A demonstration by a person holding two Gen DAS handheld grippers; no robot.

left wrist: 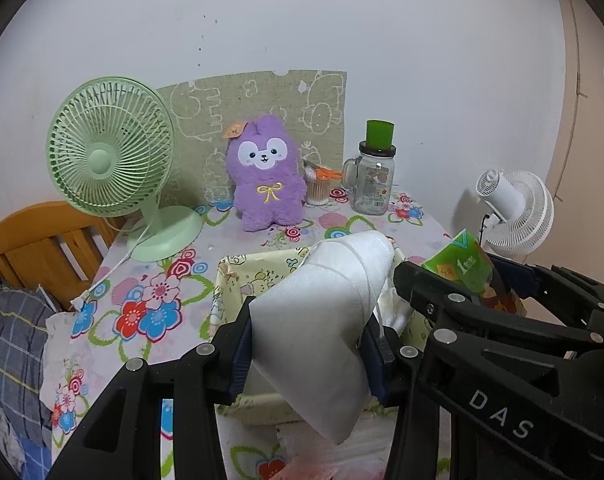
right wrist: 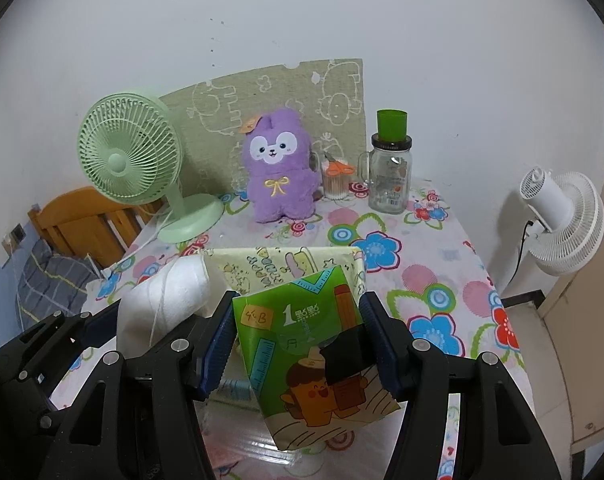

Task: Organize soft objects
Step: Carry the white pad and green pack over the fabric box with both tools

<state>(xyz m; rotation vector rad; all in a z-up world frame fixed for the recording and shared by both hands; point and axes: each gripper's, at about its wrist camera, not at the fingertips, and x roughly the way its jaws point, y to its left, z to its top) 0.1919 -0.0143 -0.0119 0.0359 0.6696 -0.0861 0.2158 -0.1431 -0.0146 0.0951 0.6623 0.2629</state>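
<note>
My left fingers [left wrist: 308, 350] pinched the soft, light white foam roll [left wrist: 330, 320] and my right fingers [right wrist: 298, 344] the yielding green tissue pack [right wrist: 302, 344] mid-body, above the yellow fabric basket [right wrist: 262, 264] on the counter [right wrist: 422, 280].

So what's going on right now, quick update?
Left gripper shut on white roll. Right gripper shut on green tissue pack. Both held above yellow fabric basket. Nothing blocking the basket.
</note>
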